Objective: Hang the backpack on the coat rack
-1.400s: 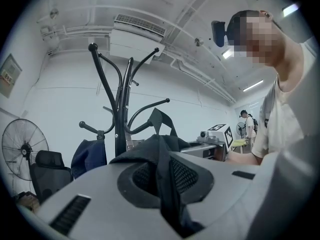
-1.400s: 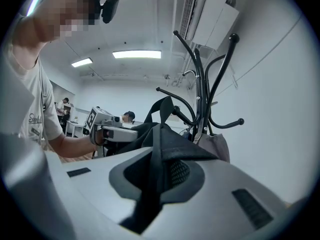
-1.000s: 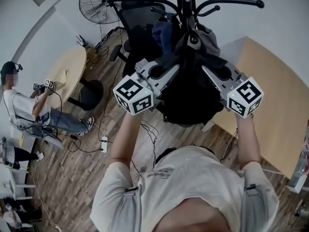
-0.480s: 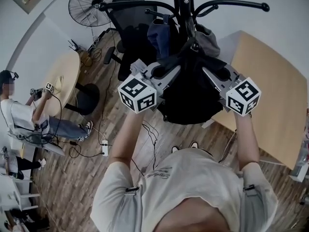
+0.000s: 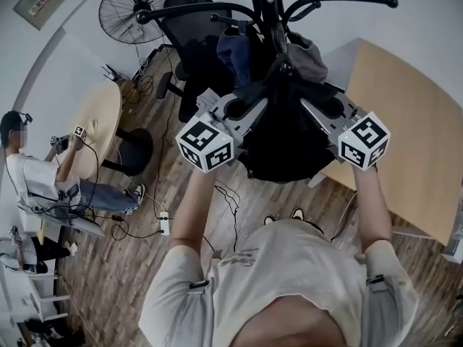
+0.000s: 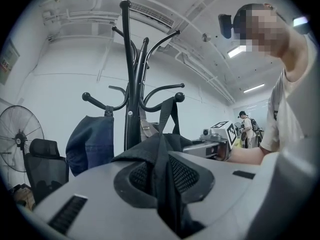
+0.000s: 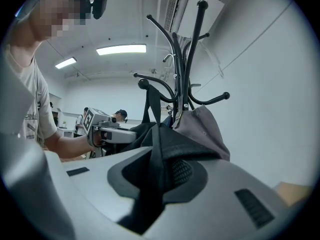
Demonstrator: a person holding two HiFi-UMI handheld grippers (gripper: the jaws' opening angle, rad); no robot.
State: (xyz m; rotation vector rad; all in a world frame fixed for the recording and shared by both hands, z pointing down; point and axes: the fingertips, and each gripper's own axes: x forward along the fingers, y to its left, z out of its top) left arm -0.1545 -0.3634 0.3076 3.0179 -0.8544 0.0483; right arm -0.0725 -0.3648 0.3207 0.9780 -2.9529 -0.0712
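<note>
The black backpack [image 5: 282, 139] hangs against the black coat rack [image 5: 271, 6]. In the left gripper view its strap [image 6: 167, 115] runs up over a hook [image 6: 179, 98]. My left gripper [image 5: 255, 101] is shut on a fold of the backpack's fabric [image 6: 162, 154]. My right gripper [image 5: 312, 101] holds level on the other side. Its jaws have just been opening, and the black fabric [image 7: 157, 154] still lies between them, no longer pinched.
A blue denim bag [image 6: 90, 141] and a grey bag [image 7: 205, 129] hang on other hooks. Behind the rack stand an office chair [image 5: 195, 42] and a fan [image 5: 130, 6]. A wooden table [image 5: 412, 143] is at the right. At the left are a round table [image 5: 98, 118] and a seated person [image 5: 43, 172].
Both grippers and the backpack have dipped slightly under the rack's hooks, then stayed still. The head view has shifted a little.
</note>
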